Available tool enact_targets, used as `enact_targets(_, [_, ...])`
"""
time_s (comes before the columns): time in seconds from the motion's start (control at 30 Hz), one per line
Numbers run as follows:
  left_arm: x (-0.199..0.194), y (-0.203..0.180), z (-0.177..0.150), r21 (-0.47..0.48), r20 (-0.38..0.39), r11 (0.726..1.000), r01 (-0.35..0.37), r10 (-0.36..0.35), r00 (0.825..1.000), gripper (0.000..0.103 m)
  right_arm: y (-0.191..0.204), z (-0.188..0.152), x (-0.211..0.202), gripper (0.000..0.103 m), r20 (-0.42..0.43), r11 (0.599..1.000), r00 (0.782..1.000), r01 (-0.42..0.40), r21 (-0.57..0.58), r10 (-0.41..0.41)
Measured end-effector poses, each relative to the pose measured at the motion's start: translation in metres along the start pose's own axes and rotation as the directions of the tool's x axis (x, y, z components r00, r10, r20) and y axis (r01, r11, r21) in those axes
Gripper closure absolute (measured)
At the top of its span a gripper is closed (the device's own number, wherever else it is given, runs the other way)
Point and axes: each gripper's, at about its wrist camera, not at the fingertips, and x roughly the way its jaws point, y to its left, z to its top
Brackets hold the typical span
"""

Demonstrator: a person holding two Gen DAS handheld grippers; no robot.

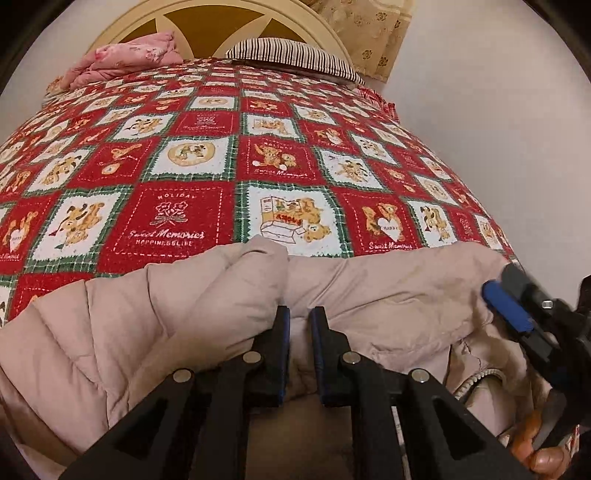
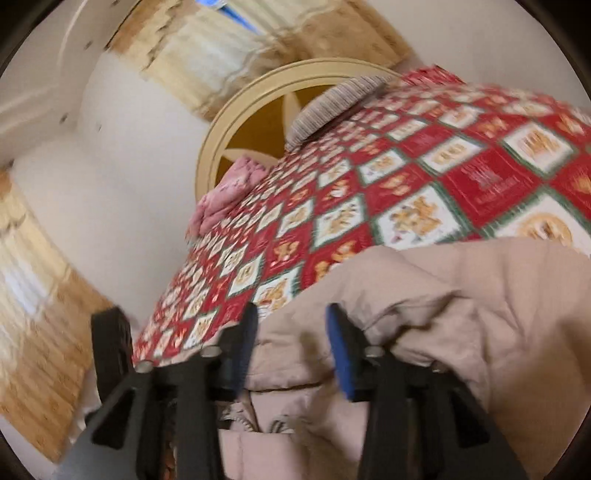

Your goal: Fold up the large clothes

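Observation:
A large beige puffer jacket (image 1: pixel 166 321) lies bunched at the near edge of the bed. My left gripper (image 1: pixel 299 314) is shut on a fold of the jacket near its middle. My right gripper (image 2: pixel 291 314) is open, its fingers either side of the jacket's edge (image 2: pixel 424 295), and the view is blurred. The right gripper also shows at the right of the left wrist view (image 1: pixel 513 306), above the jacket's zipper side.
The bed carries a red, white and green teddy-bear quilt (image 1: pixel 192 218). A pink folded cloth (image 1: pixel 125 59) and a striped pillow (image 1: pixel 295 55) lie at the round headboard (image 1: pixel 207 22). A white wall is to the right, curtains behind.

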Motion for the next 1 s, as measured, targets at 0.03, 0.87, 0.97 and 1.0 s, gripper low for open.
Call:
enact_targets(0.03, [0.000,0.001,0.000,-0.004,0.001,1.000,0.006,-0.006,1.000,0.091,-0.004,0.000,0.004,0.064,-0.021,1.000,1.000,0.024,0.017,-0.023])
enact_targets(0.87, [-0.177,0.030,-0.041,0.001,0.134,0.993,0.117,-0.116,0.984,0.091,0.003,-0.009,-0.152,0.038,0.014,0.994,1.000,-0.021,0.103,0.020])
enact_targets(0.97, [-0.217,0.044,-0.086,0.005,0.093,0.981,0.194,-0.194,0.977,0.091,0.009,-0.036,-0.227,0.038,0.034,0.999,0.999,0.021,0.024,-0.022])
enact_targets(1.0, [-0.227,0.049,-0.102,-0.005,0.081,0.978,0.208,-0.207,0.975,0.091,0.011,-0.044,-0.251,0.038,0.044,0.999,0.998,0.047,-0.005,-0.046])
